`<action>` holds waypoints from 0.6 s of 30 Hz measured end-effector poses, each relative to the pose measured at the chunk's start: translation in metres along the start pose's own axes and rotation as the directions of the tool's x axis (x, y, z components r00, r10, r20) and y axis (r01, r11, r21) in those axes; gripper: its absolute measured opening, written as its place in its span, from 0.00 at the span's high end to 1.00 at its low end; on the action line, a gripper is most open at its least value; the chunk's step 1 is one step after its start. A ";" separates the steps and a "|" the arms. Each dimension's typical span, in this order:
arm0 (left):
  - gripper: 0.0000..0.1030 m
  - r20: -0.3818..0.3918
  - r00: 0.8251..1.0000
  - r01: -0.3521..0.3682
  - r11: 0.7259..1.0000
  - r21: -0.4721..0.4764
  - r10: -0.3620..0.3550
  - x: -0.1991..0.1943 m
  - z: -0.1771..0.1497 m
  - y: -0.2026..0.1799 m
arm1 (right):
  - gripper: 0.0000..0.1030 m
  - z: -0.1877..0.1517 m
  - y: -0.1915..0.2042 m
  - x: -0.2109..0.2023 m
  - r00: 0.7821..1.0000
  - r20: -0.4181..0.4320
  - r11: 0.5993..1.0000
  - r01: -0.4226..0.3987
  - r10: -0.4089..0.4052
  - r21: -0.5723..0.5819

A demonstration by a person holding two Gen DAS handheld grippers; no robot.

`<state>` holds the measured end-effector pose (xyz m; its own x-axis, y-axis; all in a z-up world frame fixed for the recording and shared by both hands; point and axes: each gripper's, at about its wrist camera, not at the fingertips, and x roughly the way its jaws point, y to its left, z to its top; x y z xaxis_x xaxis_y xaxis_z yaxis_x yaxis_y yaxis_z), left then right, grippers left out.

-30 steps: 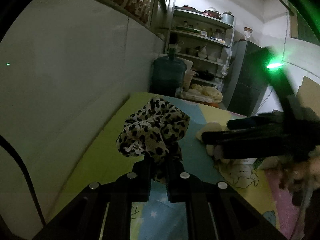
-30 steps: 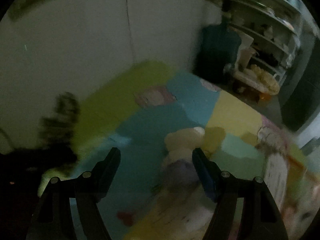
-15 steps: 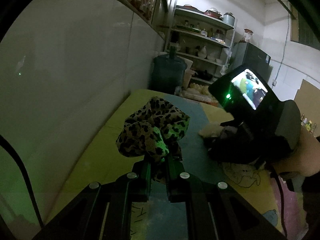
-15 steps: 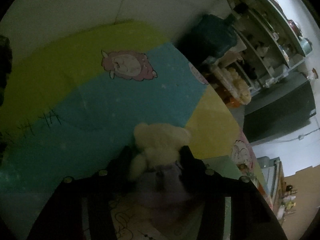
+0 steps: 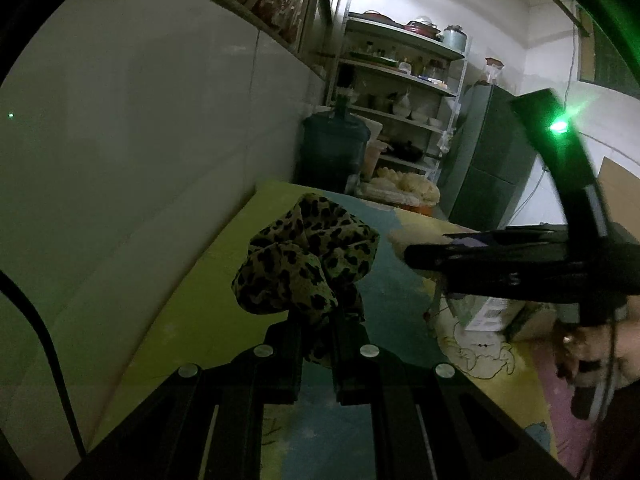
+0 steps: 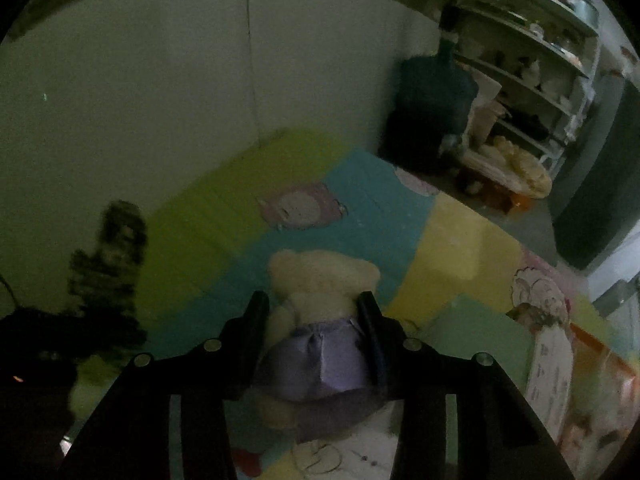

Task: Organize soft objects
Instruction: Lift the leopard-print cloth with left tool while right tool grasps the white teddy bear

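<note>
My left gripper (image 5: pixel 316 316) is shut on a leopard-print cloth (image 5: pixel 304 256) and holds it up above the coloured play mat (image 5: pixel 192 320). My right gripper (image 6: pixel 314 304) is shut on a cream teddy bear in a purple dress (image 6: pixel 320 320), fingers on either side of its body, and holds it over the mat (image 6: pixel 360 208). In the left wrist view the right gripper (image 5: pixel 416 258) comes in from the right, with a bit of the cream bear (image 5: pixel 398 238) past its tip. In the right wrist view the leopard cloth (image 6: pixel 112 264) is a blurred dark shape at the left.
A white wall (image 5: pixel 140 160) runs along the mat's left side. A water jug (image 5: pixel 332 152), a shelf rack (image 5: pixel 400 92), a dark fridge (image 5: pixel 492 160) and a basket of pale things (image 5: pixel 404 188) stand beyond the mat's far end. A small white box (image 5: pixel 492 312) lies on the mat at the right.
The right gripper has closed on the bear and lifted it off the mat, tilting up from its downward look. The left gripper still holds the leopard cloth in about the same place.
</note>
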<state>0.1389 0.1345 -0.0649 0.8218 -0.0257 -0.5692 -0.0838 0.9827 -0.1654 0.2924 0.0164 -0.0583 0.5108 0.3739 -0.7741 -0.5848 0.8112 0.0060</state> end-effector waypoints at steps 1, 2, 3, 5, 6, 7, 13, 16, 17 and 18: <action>0.89 0.002 1.000 0.000 1.000 0.001 0.000 0.000 0.000 -0.001 | 0.55 -0.002 0.003 -0.006 1.000 0.014 1.000 -0.007 0.006 0.008; 0.89 0.005 1.000 0.002 1.000 0.002 -0.002 -0.001 0.000 -0.003 | 0.55 -0.003 0.003 -0.012 0.999 0.032 1.000 -0.016 0.015 0.018; 0.89 0.007 1.000 0.003 1.000 0.004 -0.003 -0.001 0.000 -0.006 | 0.55 -0.005 0.002 -0.020 0.998 0.052 0.999 -0.024 0.023 0.027; 0.89 0.009 1.000 0.009 1.000 0.007 -0.009 -0.002 0.000 -0.008 | 0.55 -0.008 0.002 -0.033 0.996 0.084 0.999 -0.037 0.034 0.040; 0.89 0.011 1.000 0.012 1.000 0.010 -0.013 -0.003 0.000 -0.011 | 0.55 -0.009 0.002 -0.040 0.995 0.098 0.998 -0.042 0.038 0.045; 0.89 0.013 1.000 0.014 1.000 0.012 -0.014 -0.004 0.000 -0.013 | 0.55 -0.014 0.009 -0.048 0.994 0.106 0.998 -0.045 0.040 0.047; 0.89 0.033 0.998 0.046 0.999 0.018 -0.046 -0.013 0.003 -0.031 | 0.55 -0.030 0.005 -0.086 0.983 0.178 0.997 -0.051 0.039 0.066; 0.89 0.041 0.997 0.061 0.998 0.025 -0.062 -0.017 0.004 -0.040 | 0.54 -0.039 0.002 -0.105 0.977 0.212 0.996 -0.049 0.031 0.079; 0.89 0.044 0.997 0.067 0.997 0.029 -0.068 -0.018 0.004 -0.044 | 0.55 -0.042 0.001 -0.111 0.975 0.222 0.995 -0.046 0.027 0.084; 0.89 0.047 0.996 0.074 0.997 0.032 -0.075 -0.020 0.005 -0.048 | 0.55 -0.046 -0.001 -0.118 0.972 0.233 0.995 -0.044 0.021 0.092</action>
<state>0.1291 0.0882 -0.0418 0.8514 -0.0911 -0.5166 -0.0046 0.9835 -0.1810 0.2041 -0.0495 0.0039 0.6312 0.4858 -0.6046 -0.5463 0.8318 0.0979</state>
